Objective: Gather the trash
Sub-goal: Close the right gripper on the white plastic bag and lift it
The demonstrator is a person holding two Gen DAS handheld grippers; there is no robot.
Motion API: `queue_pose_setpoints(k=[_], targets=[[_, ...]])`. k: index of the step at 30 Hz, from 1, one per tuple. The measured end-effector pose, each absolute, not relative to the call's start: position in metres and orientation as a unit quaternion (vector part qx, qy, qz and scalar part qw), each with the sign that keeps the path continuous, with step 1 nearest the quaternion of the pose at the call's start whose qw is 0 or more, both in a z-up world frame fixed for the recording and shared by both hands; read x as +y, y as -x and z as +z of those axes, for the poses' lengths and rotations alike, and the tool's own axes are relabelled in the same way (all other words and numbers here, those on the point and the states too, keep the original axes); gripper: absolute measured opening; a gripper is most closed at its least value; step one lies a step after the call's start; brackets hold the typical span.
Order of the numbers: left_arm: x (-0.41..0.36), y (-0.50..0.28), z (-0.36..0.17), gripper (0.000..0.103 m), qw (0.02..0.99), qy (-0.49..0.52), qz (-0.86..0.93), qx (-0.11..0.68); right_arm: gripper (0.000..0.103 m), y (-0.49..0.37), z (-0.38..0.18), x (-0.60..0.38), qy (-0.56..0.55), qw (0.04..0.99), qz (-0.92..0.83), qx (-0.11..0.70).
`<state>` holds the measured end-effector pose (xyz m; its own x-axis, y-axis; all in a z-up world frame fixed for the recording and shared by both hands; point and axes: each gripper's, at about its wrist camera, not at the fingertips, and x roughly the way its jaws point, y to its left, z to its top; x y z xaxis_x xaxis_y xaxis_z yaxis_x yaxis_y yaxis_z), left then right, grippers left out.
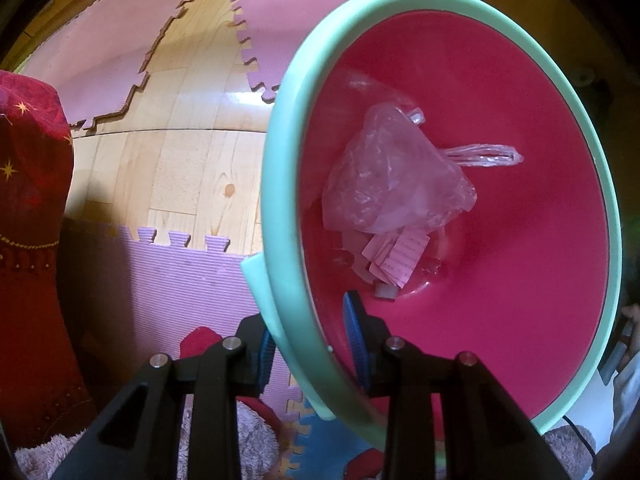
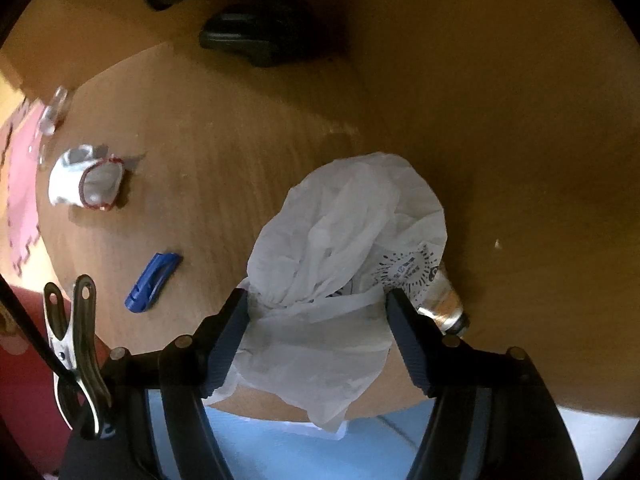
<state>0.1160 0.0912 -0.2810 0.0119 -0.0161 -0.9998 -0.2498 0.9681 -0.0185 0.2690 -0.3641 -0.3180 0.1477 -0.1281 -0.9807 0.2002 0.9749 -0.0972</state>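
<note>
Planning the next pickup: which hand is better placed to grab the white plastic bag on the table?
The right. Its open fingers already straddle the white plastic bag on the table. The left gripper is busy: it is shut on the rim of the basin that holds collected trash.

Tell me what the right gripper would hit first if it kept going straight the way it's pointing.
Most likely the crumpled white plastic bag lying between its open fingers, then the wooden tabletop beneath; depth is hard to judge.
</note>
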Motion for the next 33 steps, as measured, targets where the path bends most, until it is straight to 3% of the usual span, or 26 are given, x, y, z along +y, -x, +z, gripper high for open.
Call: queue_pose_setpoints(k=[3, 11, 14, 33], targets=[[0.091, -0.115, -0.281, 0.033, 0.705, 0.095, 0.082, 0.698, 0.066, -0.265, -0.318, -0.37, -0.058, 0.754, -0.117, 0.643], [0.091, -0.117, -0.282, 0.033, 0.706, 0.091, 0.085, 0.697, 0.031, -0.253, -0.309, -0.35, -0.006, 0.774, -0.091, 0.627], [0.092, -0.117, -0.283, 0.033, 0.706, 0.089, 0.087, 0.698, 0.023, -0.247, -0.299, -0.332, 0.032, 0.779, -0.078, 0.621], [0.091, -0.117, -0.284, 0.033, 0.706, 0.083, 0.082, 0.699, 0.02, -0.193, -0.244, -0.267, 0.147, 0.797, 0.047, 0.585]])
